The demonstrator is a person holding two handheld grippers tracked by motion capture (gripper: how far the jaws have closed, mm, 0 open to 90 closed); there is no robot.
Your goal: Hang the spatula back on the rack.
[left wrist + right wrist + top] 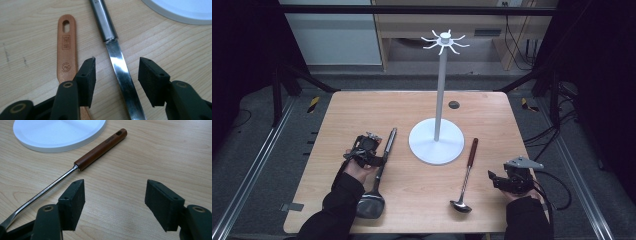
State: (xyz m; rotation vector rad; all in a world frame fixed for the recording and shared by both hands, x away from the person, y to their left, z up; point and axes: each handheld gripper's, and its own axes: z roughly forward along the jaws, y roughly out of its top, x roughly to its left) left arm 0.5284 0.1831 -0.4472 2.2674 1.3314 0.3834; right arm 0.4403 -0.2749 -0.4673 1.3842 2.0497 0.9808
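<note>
Over the steel utensil [117, 60], left tongs [117, 75] straddle its shaft.

A steel turner [120, 65] lies beside an orange-brown wooden handle [66, 47] on pale woodgrain table [175, 50].

floor: grey carpet [257, 165] | table: light wood [362, 107] | behind: pale wooden cabinet [412, 30], perhaps a desk

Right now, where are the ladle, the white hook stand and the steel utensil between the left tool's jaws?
ladle [468, 170]: high view, its steel shaft.
white hook stand [435, 148]: high view, its round base.
steel utensil [122, 72]: left gripper view, its flat shank.
</note>
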